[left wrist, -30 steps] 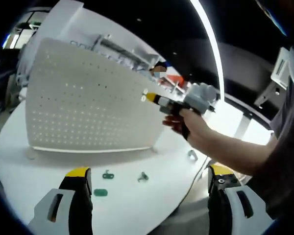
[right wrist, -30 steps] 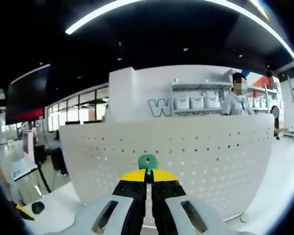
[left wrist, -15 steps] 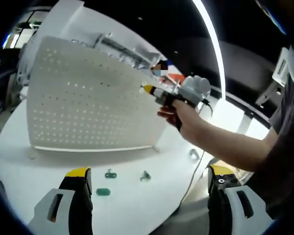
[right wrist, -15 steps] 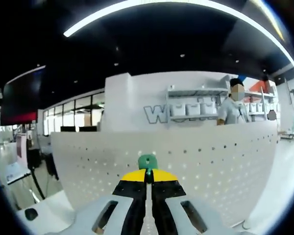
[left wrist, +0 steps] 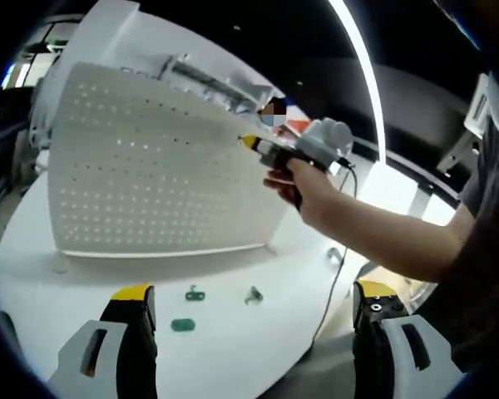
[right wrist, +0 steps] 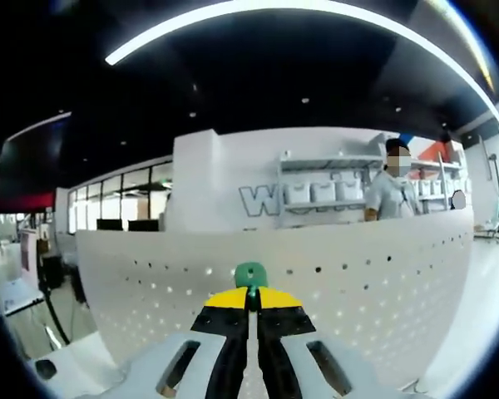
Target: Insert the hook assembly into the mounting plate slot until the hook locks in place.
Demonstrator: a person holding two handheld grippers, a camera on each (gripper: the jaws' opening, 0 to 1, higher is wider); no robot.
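While our right tool [right wrist: 251,301] pinches the green hook [right wrist: 251,274] at the pegboard's [left wrist: 150,166] upper right, our left tool [left wrist: 249,312] sits wide. Three hooks [left wrist: 183,325] lie near on the surface [left wrist: 233,349].

Lighting: bright ceiling light strips [right wrist: 258,10] against dark ceiling; white table [left wrist: 233,349] glares. Quality: strong fisheye bending at edges, slight softness throughout.

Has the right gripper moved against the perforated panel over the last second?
Yes. In the left gripper view the right gripper has climbed toward the top edge of the white perforated panel, still shut on the green hook.
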